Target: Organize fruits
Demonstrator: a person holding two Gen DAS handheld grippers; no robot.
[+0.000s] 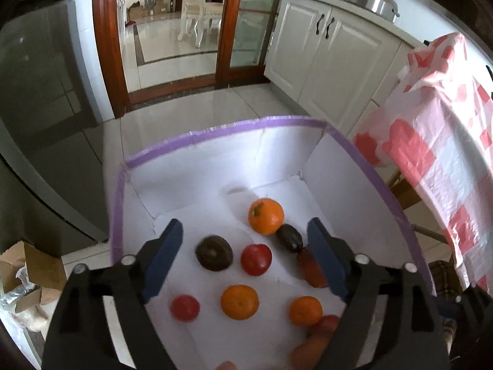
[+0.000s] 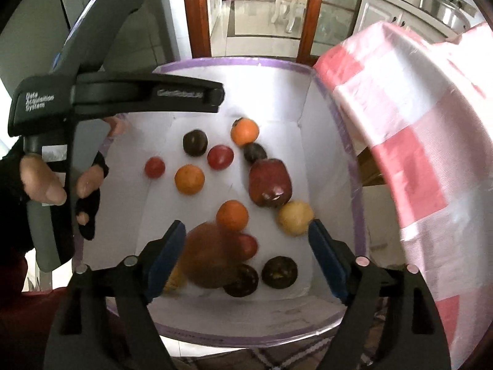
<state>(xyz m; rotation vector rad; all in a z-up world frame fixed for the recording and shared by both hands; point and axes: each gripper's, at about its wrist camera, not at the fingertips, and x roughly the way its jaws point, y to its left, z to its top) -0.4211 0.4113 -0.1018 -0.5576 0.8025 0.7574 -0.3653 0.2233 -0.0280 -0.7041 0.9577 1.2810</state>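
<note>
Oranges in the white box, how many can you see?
3 oranges: one at the back beside a dark fruit, one mid-left, one central near the blurred brown fruit, which may hide more.

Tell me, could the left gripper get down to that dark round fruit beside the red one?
Probably yes: the left gripper is open above the box, and the dark round fruit sits apart from the red fruit, uncovered.

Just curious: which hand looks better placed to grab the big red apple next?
Probably the right. Its open tool hangs over the box with the apple just ahead; the left view shows it mostly hidden behind a finger.
</note>
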